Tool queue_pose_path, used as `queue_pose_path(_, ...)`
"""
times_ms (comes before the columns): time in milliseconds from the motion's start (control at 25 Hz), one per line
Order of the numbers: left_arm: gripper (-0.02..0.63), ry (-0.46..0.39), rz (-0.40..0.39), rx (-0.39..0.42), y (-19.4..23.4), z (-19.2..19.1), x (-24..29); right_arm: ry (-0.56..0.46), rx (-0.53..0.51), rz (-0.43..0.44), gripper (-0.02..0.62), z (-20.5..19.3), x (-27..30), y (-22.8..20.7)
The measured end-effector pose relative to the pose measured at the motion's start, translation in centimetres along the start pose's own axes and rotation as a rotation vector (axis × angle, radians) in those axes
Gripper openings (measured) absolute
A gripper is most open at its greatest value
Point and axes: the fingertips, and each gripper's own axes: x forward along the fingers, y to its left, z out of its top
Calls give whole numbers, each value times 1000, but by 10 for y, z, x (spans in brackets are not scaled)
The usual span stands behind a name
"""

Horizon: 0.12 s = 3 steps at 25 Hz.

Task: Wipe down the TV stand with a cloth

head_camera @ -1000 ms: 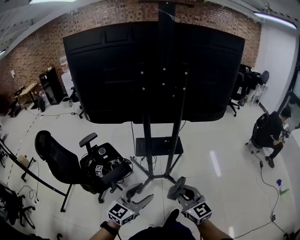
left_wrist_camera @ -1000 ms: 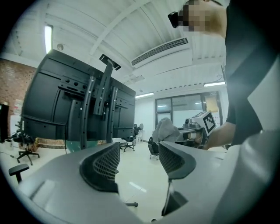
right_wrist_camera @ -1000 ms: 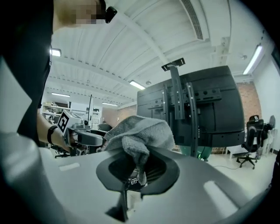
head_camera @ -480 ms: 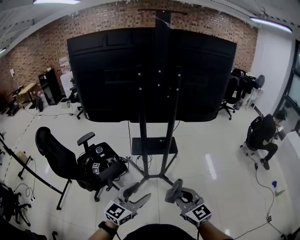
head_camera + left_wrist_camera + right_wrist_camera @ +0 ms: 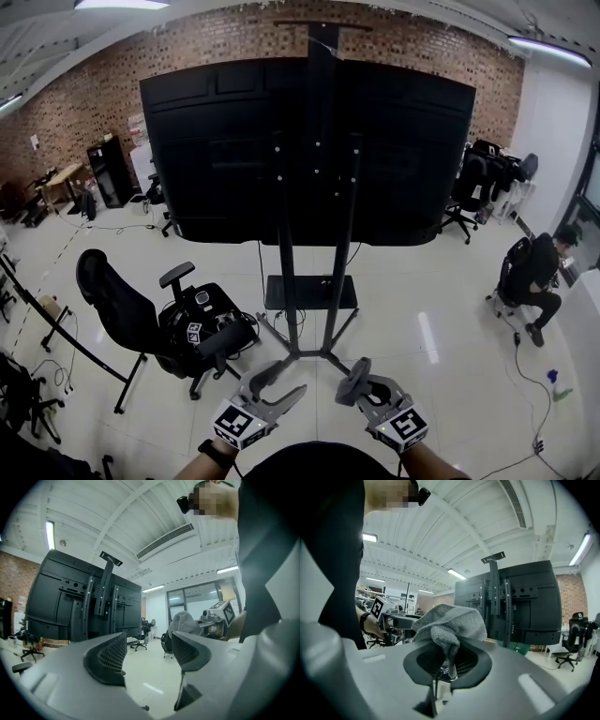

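The TV stand [image 5: 307,281] rises in the middle of the head view, two black uprights on a splayed floor base with a small shelf [image 5: 310,292], carrying a large black screen [image 5: 225,141] seen from behind. My right gripper [image 5: 353,381] is low at the frame's bottom, shut on a grey cloth [image 5: 449,624] that bunches out above the jaws. My left gripper [image 5: 272,386] is beside it, open and empty. Both are held in front of the stand's base, apart from it. The stand [image 5: 506,602] also shows in the right gripper view and the stand [image 5: 89,606] in the left gripper view.
A black office chair [image 5: 150,328] with gear on its seat stands left of the stand. A person [image 5: 534,277] sits at the far right. A cable [image 5: 525,375] trails over the white tiled floor. Desks and chairs line the brick back wall.
The view has shifted slightly, with the stand a little more centred. Both grippers stay low in front of me, the right one still holding the cloth.
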Motion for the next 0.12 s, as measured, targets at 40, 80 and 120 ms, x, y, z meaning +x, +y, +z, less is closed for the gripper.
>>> queue_pose_path(40,324,-1,6,4,0,0,1,-3,-1,3,26,1,0,-1)
queue_pose_path(80,324,-1,13,9,1,-1,1,-7,-3,6,26,3,0,-2)
queue_pose_path(120,323,-1,20,15,1,-1,2,-10,-5,10,26,4,0,-3)
